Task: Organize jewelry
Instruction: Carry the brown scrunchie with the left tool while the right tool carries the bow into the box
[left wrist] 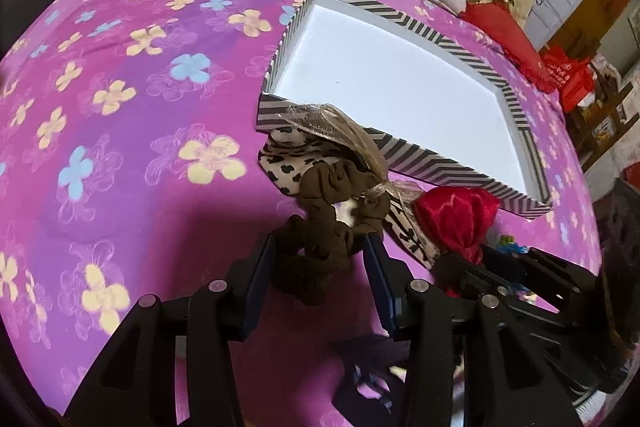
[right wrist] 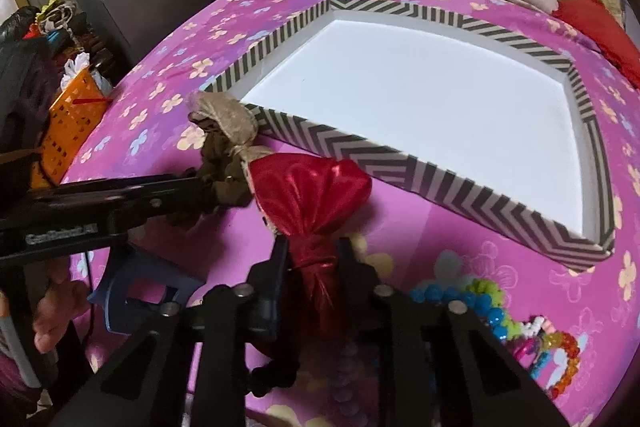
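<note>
The right tool (right wrist: pixel 314 255) pinches the red satin pouch (right wrist: pixel 308 187) at its neck, the striped box (right wrist: pixel 400 163) just beyond; the left tool (left wrist: pixel 320 255) stands spread around the brown scrunchie (left wrist: pixel 324 227).

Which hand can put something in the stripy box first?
Probably the right. The right gripper is already pinched on the red satin pouch beside the striped box; the left gripper is open around the brown scrunchie.
</note>
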